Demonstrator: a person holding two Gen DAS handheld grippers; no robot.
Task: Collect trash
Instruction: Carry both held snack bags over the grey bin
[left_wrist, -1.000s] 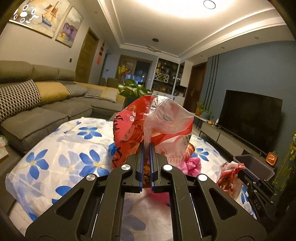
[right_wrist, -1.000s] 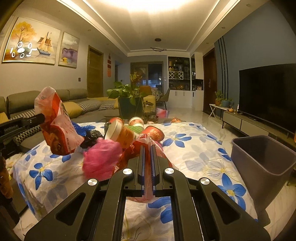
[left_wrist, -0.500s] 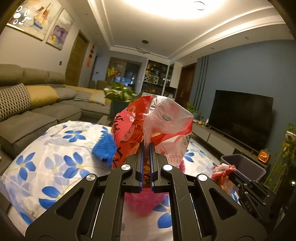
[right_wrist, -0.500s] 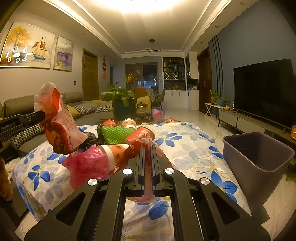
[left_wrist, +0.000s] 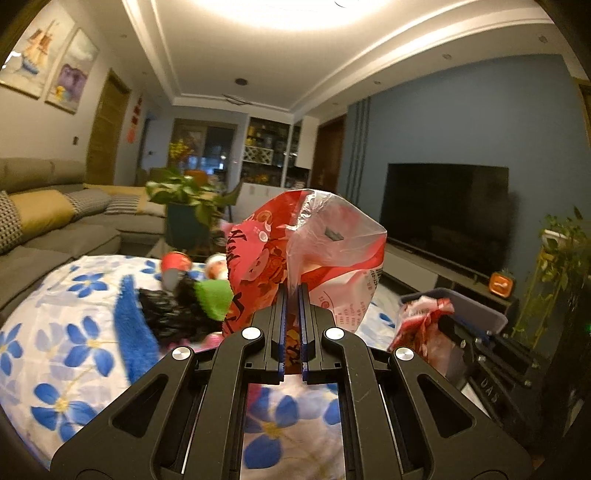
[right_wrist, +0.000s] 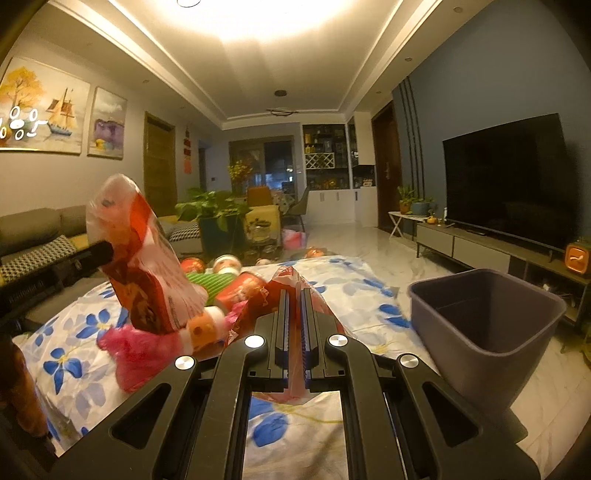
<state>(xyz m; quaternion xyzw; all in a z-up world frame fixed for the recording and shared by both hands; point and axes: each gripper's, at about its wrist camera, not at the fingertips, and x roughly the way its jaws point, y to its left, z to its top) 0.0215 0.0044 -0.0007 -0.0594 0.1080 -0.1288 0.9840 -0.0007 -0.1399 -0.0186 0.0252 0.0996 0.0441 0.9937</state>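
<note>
My left gripper (left_wrist: 291, 295) is shut on a large red and clear snack bag (left_wrist: 310, 251), held above the flowered cloth; the bag also shows in the right wrist view (right_wrist: 144, 269). My right gripper (right_wrist: 294, 299) is shut on a smaller red wrapper (right_wrist: 284, 291), also seen in the left wrist view (left_wrist: 424, 325). A grey trash bin (right_wrist: 487, 332) stands on the floor to the right of the right gripper, open and apparently empty. Loose trash lies on the cloth: a pink bag (right_wrist: 136, 354), red cups (right_wrist: 240, 288), a green piece (left_wrist: 210, 295), a black bag (left_wrist: 166, 317).
The flowered cloth (right_wrist: 70, 365) covers a low table. A grey sofa (left_wrist: 55, 229) lies left, a potted plant (right_wrist: 218, 214) behind the table, a TV (right_wrist: 509, 181) on a low console at right. Marble floor runs between table and console.
Both grippers have swung right with their bags held. The trash bin is nearer and larger in the right wrist view. The pile on the cloth has shifted left in both views.
</note>
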